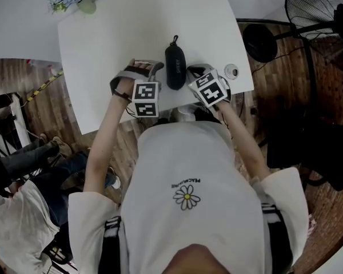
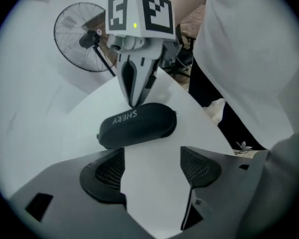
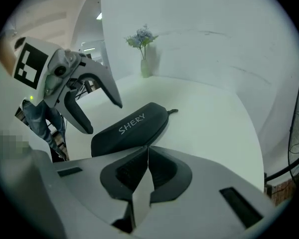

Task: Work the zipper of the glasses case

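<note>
Head view: glasses case (image 1: 175, 67) is lying zipped near the tabletop's (image 1: 126, 21) 6 o'clock edge. Left gripper (image 2: 152, 166), fingers wide and empty, is hovering at its 9 o'clock. Right gripper (image 3: 148, 158), fingers pressed together on nothing, is sitting at 3. Approach step, likely. Next move is calling for pinching the zipper pull (image 1: 175, 39) at 12 o'clock.

Table (image 1: 114, 33) bare beyond glasses case (image 1: 175, 67); flower vase (image 1: 87, 5) at far corner.

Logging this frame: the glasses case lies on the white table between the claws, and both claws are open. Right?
Only the left claw is open; the right gripper view shows the right claw shut, empty. The glasses case does lie on the white table between them.
</note>
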`<state>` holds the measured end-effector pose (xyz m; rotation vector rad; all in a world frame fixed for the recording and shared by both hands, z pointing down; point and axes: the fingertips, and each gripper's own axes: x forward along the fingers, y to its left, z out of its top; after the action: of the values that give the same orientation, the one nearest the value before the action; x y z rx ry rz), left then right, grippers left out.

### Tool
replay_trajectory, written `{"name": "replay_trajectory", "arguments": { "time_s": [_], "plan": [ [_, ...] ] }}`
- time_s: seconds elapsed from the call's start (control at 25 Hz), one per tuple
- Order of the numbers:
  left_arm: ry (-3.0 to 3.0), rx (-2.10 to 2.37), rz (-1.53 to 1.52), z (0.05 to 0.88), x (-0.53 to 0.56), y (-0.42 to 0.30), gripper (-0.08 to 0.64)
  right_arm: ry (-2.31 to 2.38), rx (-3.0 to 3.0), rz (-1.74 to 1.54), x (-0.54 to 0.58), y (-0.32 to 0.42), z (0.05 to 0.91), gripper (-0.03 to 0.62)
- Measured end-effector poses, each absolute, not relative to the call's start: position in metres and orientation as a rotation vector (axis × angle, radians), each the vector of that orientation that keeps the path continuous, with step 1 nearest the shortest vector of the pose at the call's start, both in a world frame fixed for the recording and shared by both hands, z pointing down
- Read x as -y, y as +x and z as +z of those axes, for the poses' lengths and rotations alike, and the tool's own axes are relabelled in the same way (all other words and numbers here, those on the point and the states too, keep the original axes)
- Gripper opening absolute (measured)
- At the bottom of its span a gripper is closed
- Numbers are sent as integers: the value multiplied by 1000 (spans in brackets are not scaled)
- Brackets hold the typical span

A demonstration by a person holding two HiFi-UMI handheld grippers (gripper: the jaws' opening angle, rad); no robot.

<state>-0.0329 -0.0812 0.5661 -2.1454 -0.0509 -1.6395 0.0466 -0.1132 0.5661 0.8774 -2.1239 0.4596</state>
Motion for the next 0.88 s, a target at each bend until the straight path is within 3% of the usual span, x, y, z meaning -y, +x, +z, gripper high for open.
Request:
{"name": "replay_trajectory", "arguments": {
  "time_s": [0.12, 0.2, 0.64, 0.88],
  "plan": [
    [-2184, 37, -1669, 575, 73, -31, 163, 851, 2124, 431, 118, 42, 568, 8],
    [-2208, 30, -1659, 578, 68, -25, 124, 819, 2119, 363, 123, 40, 569, 8],
    [-2348, 33, -1671, 578, 25, -17, 61, 477, 2229, -75, 143, -32, 559, 6],
    [-2382, -37, -1639, 578, 25, -13, 61, 427, 2259, -125, 146, -50, 549, 8]
  ]
}}
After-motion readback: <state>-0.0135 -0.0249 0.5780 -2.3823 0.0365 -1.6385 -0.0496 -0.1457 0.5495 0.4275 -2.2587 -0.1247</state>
